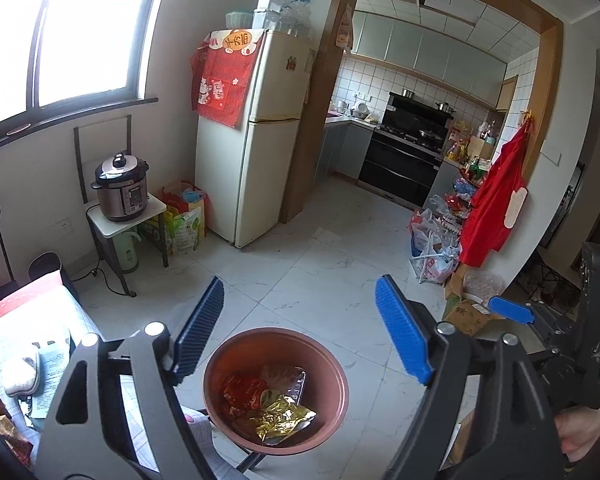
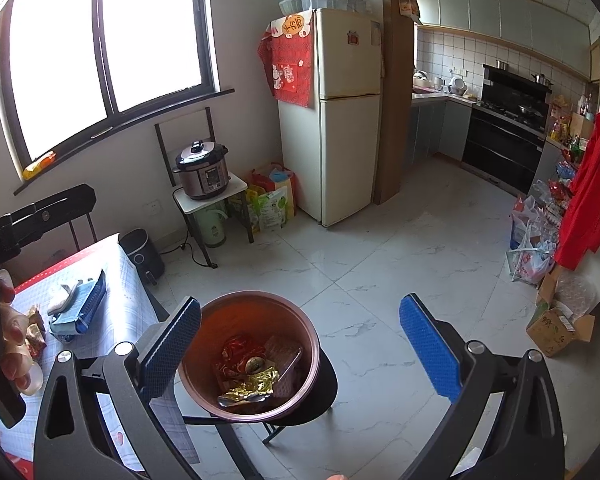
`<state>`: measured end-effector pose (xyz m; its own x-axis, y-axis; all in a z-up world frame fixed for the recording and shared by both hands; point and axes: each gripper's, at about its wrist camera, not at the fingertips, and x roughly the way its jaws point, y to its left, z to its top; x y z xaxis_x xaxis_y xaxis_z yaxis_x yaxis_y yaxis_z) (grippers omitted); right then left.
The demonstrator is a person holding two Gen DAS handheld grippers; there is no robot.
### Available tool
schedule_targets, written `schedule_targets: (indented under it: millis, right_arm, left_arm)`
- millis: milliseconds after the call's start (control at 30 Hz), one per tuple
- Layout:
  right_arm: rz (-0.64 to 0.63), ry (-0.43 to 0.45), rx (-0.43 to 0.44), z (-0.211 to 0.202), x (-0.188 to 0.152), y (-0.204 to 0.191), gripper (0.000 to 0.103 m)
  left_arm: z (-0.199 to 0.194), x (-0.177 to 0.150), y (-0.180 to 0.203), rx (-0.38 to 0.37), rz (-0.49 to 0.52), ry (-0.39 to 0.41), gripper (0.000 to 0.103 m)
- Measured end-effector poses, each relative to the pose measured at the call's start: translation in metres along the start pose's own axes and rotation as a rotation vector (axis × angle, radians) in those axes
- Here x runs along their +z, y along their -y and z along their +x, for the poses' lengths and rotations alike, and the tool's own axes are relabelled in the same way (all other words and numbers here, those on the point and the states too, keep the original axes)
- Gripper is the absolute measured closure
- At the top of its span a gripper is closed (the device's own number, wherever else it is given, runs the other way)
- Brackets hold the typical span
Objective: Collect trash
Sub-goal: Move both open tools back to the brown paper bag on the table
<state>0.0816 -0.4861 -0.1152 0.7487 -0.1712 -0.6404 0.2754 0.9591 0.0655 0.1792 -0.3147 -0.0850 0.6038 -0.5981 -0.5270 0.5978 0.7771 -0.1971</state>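
Both hand-held grippers, left and right, hover spread wide and empty above the round brown plastic bin holding crumpled gold foil wrapper; likely poised between drops.

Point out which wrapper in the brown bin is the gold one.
The gold wrapper is the crumpled shiny foil piece at the front of the bin, nearest the camera. The red wrapper lies behind it to the left.

The bin's open mouth at lower centre is lying unobstructed from above; the desk is crowding its left, bare floor stretching right.
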Motion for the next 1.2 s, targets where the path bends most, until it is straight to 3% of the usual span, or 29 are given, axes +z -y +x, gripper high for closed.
schedule_targets:
  millis: [200, 267, 633, 1000, 1200]
  right_arm:
    - [-0.016, -0.007, 0.025, 0.000, 0.000, -0.016, 0.005]
    - [-0.022, -0.012, 0.032, 0.002, 0.001, -0.022, 0.005]
    - [-0.057, -0.044, 0.109, 0.013, -0.001, -0.082, 0.006]
    - [-0.180, -0.085, 0.212, 0.025, -0.007, -0.186, 0.006]
    - [-0.268, -0.118, 0.260, 0.031, -0.014, -0.246, 0.006]
  left_arm:
    - [-0.026, -0.004, -0.023, 0.049, -0.026, 0.012, 0.016]
    - [-0.038, -0.007, -0.033, 0.070, -0.039, 0.015, 0.009]
    - [-0.127, -0.039, -0.119, 0.236, -0.134, 0.028, 0.006]
    - [-0.252, -0.114, -0.234, 0.504, -0.312, 0.053, 0.006]
    - [-0.325, -0.171, -0.296, 0.658, -0.474, 0.079, 0.006]
